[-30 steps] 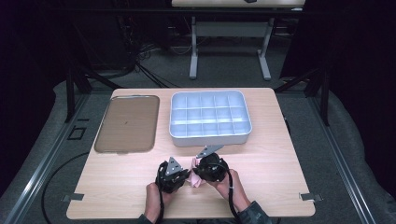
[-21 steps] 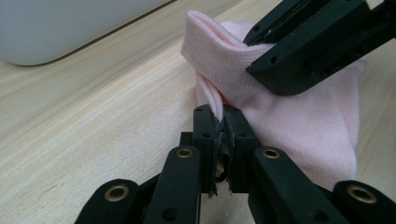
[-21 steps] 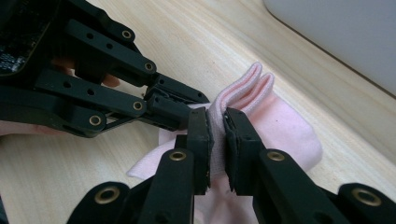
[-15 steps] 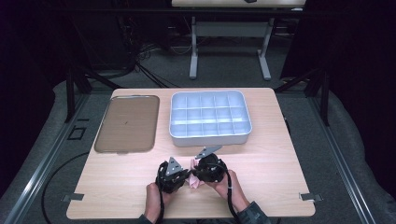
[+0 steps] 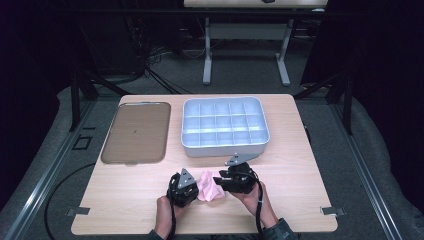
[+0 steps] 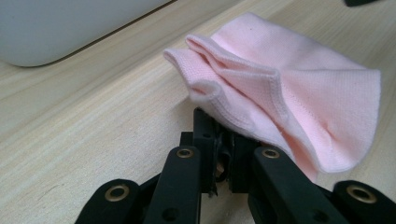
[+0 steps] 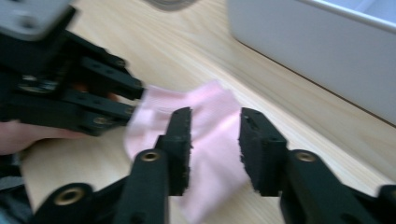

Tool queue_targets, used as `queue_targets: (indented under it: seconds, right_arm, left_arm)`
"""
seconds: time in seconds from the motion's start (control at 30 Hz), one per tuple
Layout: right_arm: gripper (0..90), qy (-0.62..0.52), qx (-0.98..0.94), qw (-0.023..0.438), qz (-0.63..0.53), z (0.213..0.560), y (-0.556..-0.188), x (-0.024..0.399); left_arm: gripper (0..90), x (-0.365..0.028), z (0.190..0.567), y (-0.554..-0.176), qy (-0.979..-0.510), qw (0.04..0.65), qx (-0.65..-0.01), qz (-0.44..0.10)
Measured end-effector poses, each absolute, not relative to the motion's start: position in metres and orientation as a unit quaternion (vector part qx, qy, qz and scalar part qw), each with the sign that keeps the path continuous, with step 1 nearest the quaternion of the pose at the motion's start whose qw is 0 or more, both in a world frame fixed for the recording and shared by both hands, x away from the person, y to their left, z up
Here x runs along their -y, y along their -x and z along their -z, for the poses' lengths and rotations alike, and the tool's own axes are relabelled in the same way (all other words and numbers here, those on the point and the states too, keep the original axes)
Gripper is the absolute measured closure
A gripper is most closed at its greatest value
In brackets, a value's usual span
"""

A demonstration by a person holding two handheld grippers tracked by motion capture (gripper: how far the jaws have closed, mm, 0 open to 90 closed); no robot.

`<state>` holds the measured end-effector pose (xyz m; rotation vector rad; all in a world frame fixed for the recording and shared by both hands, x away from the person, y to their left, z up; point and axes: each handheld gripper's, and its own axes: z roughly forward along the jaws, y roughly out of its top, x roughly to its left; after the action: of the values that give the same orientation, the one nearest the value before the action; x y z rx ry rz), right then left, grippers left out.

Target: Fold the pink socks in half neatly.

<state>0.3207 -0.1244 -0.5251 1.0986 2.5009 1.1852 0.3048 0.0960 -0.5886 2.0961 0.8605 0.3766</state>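
Left hand-held gripper [image 6: 219, 154] clamps pink cloth [image 6: 299, 93].

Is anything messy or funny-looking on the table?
Just the pink cloth: it lies crumpled and folded over itself between the two tools, one edge pinched in the left tool. The divided bin and tray sit straight.

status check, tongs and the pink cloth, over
Left tongs shut on pink cloth. Right tongs just opened, cloth behind the gap, unpinched. Compartment tray beyond, not blocking.
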Motion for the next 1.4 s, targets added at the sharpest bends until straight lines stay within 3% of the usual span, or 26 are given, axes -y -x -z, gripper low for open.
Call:
queue_targets:
  seconds: [0.13, 0.27, 0.67, 0.93, 1.1, 1.4]
  right_arm:
    - [77.3, -0.377, -0.850, 0.078, -0.360, 0.541, -0.327, 0.124]
    - [79.9, -0.369, -0.859, 0.057, -0.350, 0.556, -0.328, 0.115]
    - [80.0, -0.351, -0.866, 0.049, -0.353, 0.567, -0.329, 0.096]
    - [80.2, -0.347, -0.867, 0.050, -0.354, 0.570, -0.329, 0.098]
    - [74.9, -0.346, -0.870, 0.049, -0.349, 0.567, -0.328, 0.098]
    - [74.3, -0.344, -0.869, 0.055, -0.352, 0.561, -0.331, 0.100]
  left_arm:
    - [85.1, -0.096, 0.589, -0.305, -0.832, 0.410, -0.342, -0.150]
    - [85.1, -0.096, 0.589, -0.305, -0.833, 0.410, -0.342, -0.149]
    - [85.0, -0.096, 0.588, -0.304, -0.833, 0.409, -0.341, -0.151]
    - [76.4, -0.111, 0.582, -0.301, -0.817, 0.430, -0.356, -0.145]
    - [76.6, -0.127, 0.571, -0.292, -0.807, 0.442, -0.359, -0.158]
    - [77.7, -0.127, 0.550, -0.285, -0.804, 0.461, -0.337, -0.163]
